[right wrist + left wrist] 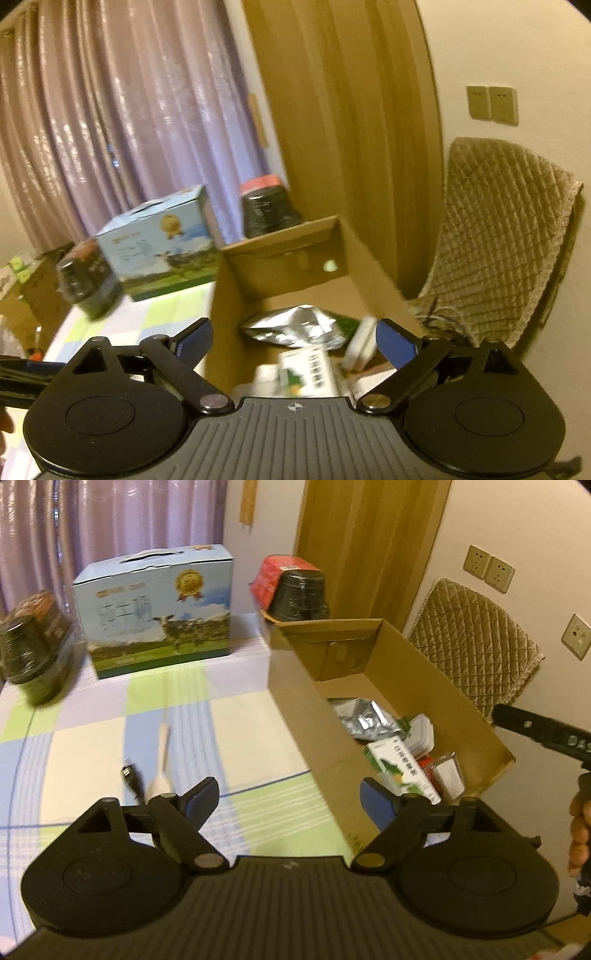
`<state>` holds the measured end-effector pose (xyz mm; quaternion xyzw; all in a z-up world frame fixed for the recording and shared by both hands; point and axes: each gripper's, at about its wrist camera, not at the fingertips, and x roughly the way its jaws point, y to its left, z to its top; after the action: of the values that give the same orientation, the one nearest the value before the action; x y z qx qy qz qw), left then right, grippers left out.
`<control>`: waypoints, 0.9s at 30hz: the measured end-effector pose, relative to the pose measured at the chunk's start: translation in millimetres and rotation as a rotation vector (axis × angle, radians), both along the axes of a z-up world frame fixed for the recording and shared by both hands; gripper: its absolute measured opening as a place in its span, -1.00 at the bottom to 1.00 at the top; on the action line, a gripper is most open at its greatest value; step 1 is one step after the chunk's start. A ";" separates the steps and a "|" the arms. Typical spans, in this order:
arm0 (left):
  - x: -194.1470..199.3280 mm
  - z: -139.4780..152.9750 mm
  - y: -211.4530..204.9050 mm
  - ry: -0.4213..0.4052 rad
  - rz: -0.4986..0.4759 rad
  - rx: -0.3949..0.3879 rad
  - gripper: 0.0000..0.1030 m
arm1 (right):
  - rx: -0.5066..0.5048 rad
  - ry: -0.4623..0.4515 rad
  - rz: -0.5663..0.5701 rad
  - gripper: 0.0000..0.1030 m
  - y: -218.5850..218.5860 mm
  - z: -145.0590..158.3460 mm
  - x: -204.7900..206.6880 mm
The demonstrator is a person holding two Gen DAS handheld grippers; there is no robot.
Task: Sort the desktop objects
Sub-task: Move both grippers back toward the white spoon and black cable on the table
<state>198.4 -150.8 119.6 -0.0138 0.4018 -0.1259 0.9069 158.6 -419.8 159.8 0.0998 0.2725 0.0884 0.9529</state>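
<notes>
Both tools released: left gripper [290,799] jaws wide apart, nothing between the pads; right gripper [293,341] same, hanging over the box with nothing in its grip

Left to right on the checked tablecloth [92,738]:
- dark wrapped jar [31,646], far left, tipped on its side
- blue milk carton [159,609], upright near the curtain
- black USB plug [131,779] and pale wooden spoon [160,760], side by side just ahead of the left gripper; spoon's long axis runs away from the viewer, bowl end near, handle pointing toward the milk carton
- open cardboard box [295,709], long axis running away too, red-lidded jar [291,587] behind its far end

Inside the box: silver foil pouch [364,716] at the far side, then a green-and-white carton [402,768] lying flat, long axis slanting toward the near right corner, small white container [423,734] just beside it

Quilted chair cover [476,646] to the right of the box
</notes>
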 end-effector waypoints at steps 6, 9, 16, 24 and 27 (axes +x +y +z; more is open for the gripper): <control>-33.9 -4.4 24.0 0.007 0.045 0.043 0.87 | 0.012 0.008 0.089 0.96 42.6 0.4 -31.8; -49.6 -9.2 37.6 0.013 0.064 0.069 0.95 | 0.017 0.026 0.122 0.96 61.4 -4.1 -42.3; -85.6 -26.9 75.5 0.045 0.128 0.096 0.97 | 0.005 0.081 0.196 0.96 97.2 -22.0 -62.3; -116.8 -50.0 129.7 0.090 0.219 0.089 0.97 | -0.003 0.133 0.239 0.96 126.6 -46.5 -66.8; -119.7 -54.5 143.9 0.097 0.240 0.086 0.97 | -0.009 0.140 0.259 0.96 136.8 -53.0 -64.4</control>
<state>78.7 -6.9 65.1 -0.0291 0.4457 0.0016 0.8947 94.2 -283.0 106.8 0.0654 0.3495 0.2023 0.9125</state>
